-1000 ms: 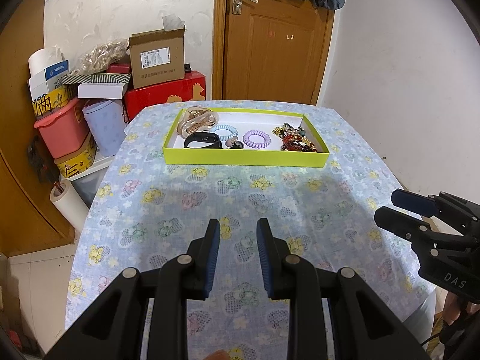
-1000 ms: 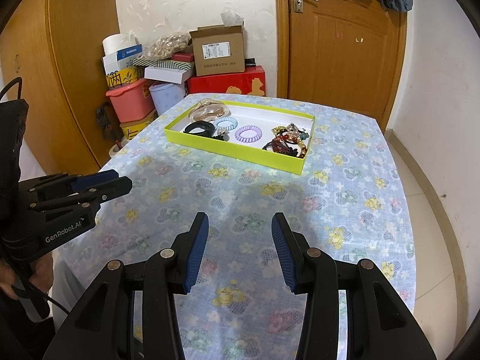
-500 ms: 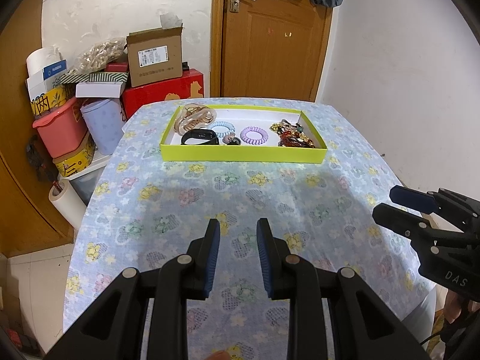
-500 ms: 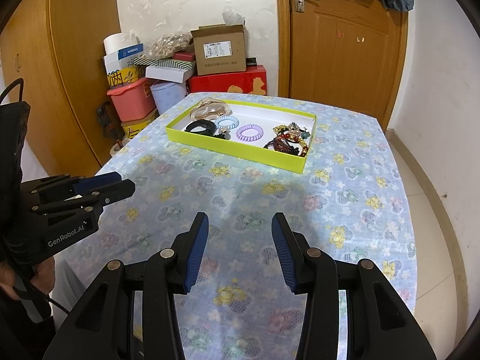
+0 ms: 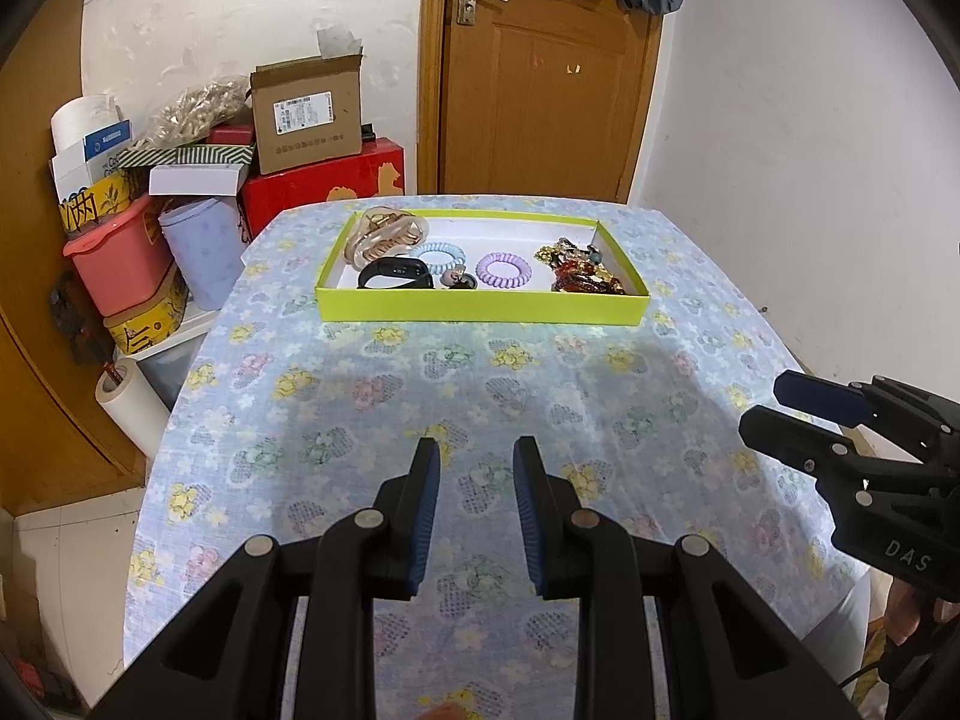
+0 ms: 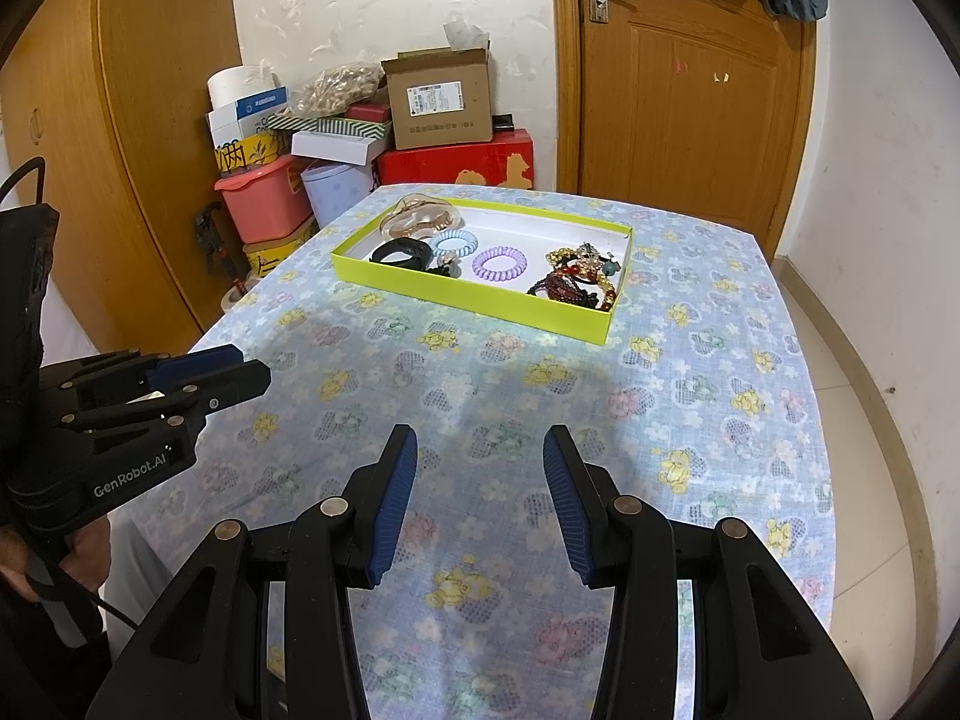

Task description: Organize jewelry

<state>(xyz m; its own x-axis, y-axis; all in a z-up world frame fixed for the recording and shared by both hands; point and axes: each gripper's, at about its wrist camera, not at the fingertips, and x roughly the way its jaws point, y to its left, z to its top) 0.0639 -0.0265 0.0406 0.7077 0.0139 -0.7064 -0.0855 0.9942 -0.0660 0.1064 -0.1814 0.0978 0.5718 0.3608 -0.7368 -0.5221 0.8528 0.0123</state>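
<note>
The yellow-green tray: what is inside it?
In the yellow-green tray: a hair claw, black band, blue coil tie, purple coil tie, and tangled beads. What the tangle covers cannot be seen.

Light: bright, even, indoor daylight tone
Shadows: soft grey patches on the table (image 5: 456,378) ahead of the tongs
Glare: none; white wall (image 5: 780,120) slightly washed
Focus: sharp throughout, no motion blur
Edges: strong fisheye bending, black corner vignette in both views
</note>
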